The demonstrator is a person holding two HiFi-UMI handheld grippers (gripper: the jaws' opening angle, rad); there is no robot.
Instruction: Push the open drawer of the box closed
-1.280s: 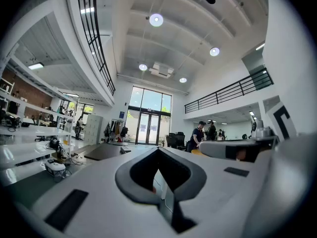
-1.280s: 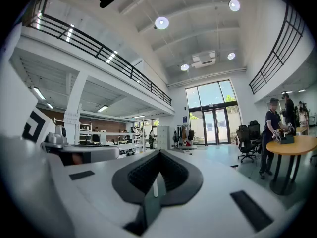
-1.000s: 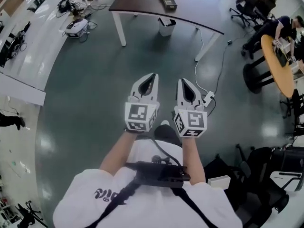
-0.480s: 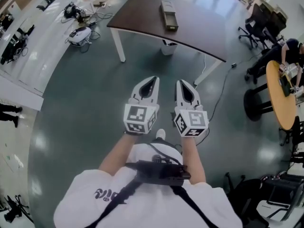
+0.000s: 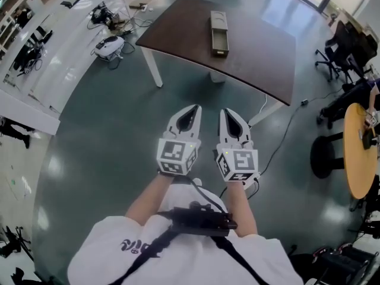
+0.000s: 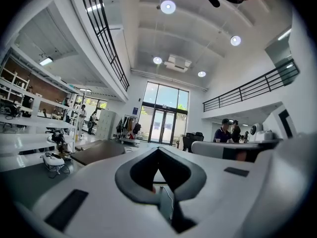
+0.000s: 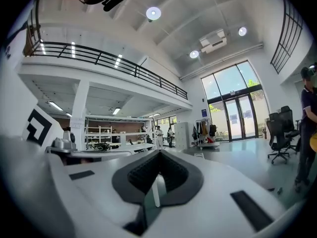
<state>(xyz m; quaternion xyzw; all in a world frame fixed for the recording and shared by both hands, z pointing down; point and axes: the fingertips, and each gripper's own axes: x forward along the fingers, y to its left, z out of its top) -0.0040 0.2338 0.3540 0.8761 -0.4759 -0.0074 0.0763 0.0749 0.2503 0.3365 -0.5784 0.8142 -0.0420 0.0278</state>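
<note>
Box [image 5: 217, 21]: set on the bench [image 5: 261, 34], well ahead; drawer [image 5: 220, 45] open at the near end.
Handling: judged light and rigid; the drawer front is best pushed squarely.
Left hand-held gripper [image 5: 190, 110]: jaws together, empty.
Right hand-held gripper [image 5: 228, 114]: jaws together, empty.

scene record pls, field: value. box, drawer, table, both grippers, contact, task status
box: long narrow box, lying on the table
drawer: open drawer sticks out of the box end nearer the person
table: dark brown table, white legs, ahead of the person
left gripper: left gripper shut, nothing between the jaws, held above the floor
right gripper: right gripper shut, nothing between the jaws, beside the left one
contact: none; both grippers are short of the table
task status: drawer not yet pushed
</note>
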